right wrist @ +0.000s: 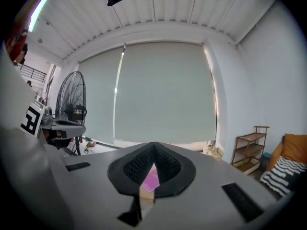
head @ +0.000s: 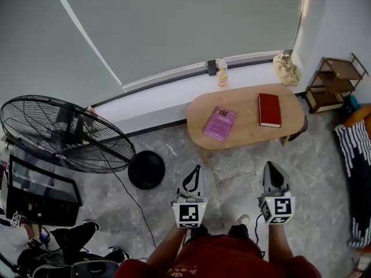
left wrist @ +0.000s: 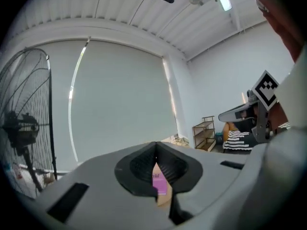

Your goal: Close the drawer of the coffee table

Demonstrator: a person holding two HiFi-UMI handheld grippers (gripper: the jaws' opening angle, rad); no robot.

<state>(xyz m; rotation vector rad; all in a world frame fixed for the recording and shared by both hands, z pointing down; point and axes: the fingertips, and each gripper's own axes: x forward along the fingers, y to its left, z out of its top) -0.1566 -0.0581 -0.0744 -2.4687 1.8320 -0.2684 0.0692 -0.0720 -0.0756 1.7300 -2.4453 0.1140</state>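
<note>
I judge this to be the approach step: nothing touches the coffee table yet, and its drawer has yet to be pushed in.

My left tool [head: 193, 181] has its jaws together with nothing between them, and my right tool [head: 272, 175] is likewise closed and empty. Both point roughly level toward the surface [head: 249, 135], which stands well apart from them across the marbled floor [head: 232, 164].

From above I cannot make out the drawer itself. A dark shape [head: 298, 130] shows under the surface's right end, but I cannot tell whether that is it. The next move, as I judge it, calls for stepping closer, getting low enough to find the drawer front, and setting a closed tool flat against it to press it home.

Far left of the surface stands a big black fan [head: 64, 133], with a round black base [head: 146, 169] nearer the surface. On the surface lie a pink book [head: 219, 123] at its left half and a red book [head: 269, 109] at its right half, well apart. Behind the surface, a spray bottle [head: 222, 73] stands on the window ledge under a grey blind [head: 191, 22]. To the right of the surface stands a small wooden shelf [head: 336, 83].
</note>
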